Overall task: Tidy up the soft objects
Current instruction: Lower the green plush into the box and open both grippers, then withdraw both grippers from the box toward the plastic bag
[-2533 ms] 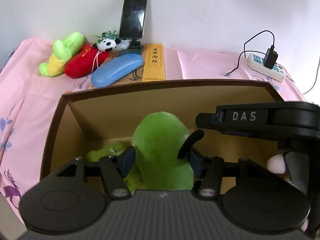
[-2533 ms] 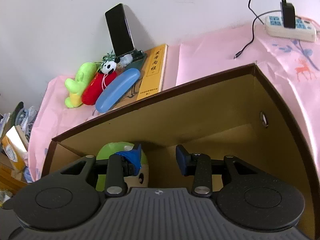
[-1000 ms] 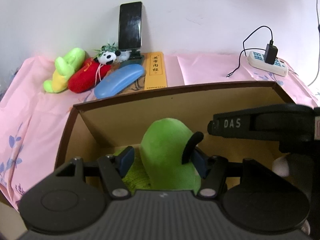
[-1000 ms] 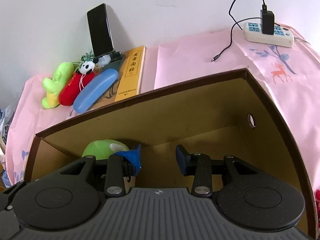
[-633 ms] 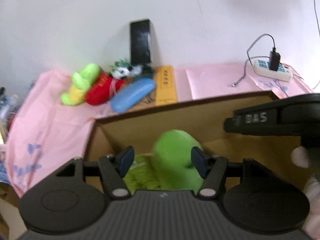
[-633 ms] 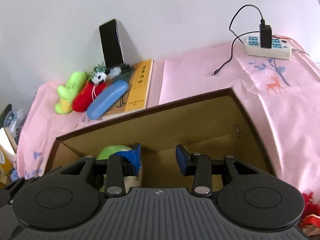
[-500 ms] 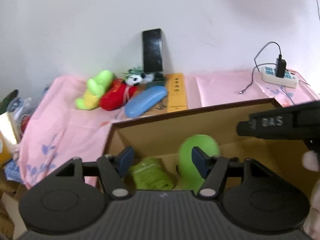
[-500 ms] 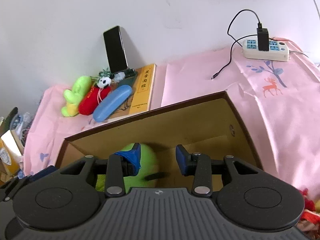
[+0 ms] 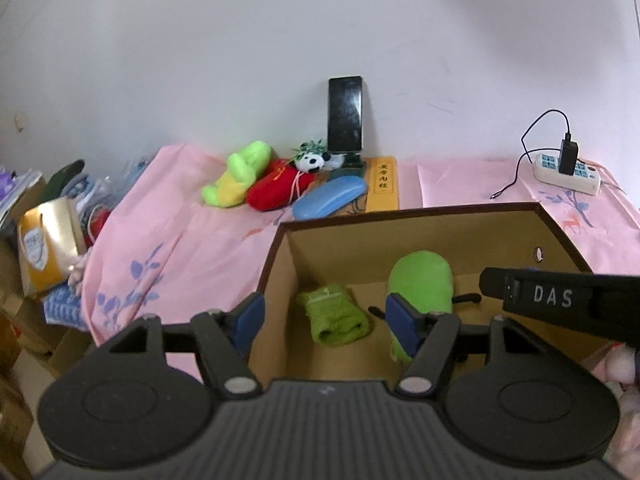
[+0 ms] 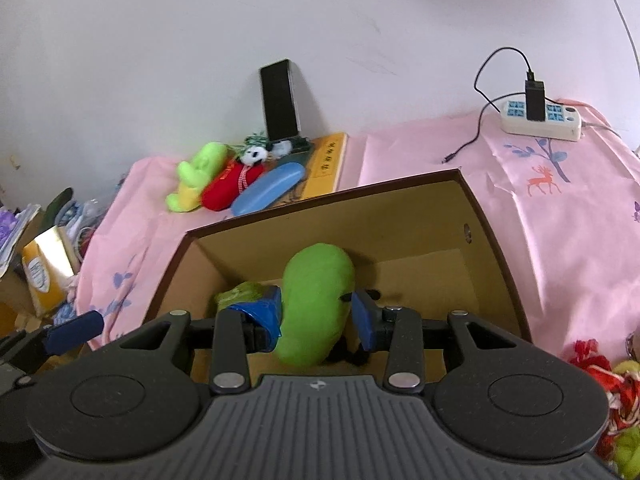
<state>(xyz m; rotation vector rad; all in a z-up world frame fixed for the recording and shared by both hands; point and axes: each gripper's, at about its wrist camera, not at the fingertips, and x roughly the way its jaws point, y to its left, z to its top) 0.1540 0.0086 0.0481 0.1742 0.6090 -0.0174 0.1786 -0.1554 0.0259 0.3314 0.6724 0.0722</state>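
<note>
Your left tool (image 9: 322, 316) is released, its jaws have just been opening further, and nothing is gripped between them; it sits above the near left corner of the cardboard box (image 9: 408, 216). Your right tool (image 10: 316, 314) has its jaws apart with no grip on anything; the green plush (image 10: 316, 300) shows between its fingers in the picture but lies lower, down in the box. In the left wrist view that green plush (image 9: 420, 280) lies on the box floor near the middle, with a folded green cloth (image 9: 334, 314) just beside it on the left, apart from it. The box rests on the surface, covered by a pink cloth (image 9: 192, 240). Behind the box, by the wall, there's a row of things: a green-yellow plush (image 9: 236, 178), a red plush (image 9: 276, 190) touching it, a small panda toy (image 9: 312, 160), a blue case (image 9: 328, 200), a yellow book (image 9: 383, 184) and a phone (image 9: 345, 114) standing upright against the wall. A power strip (image 9: 568, 172) with a plugged charger lies at the far right.
</note>
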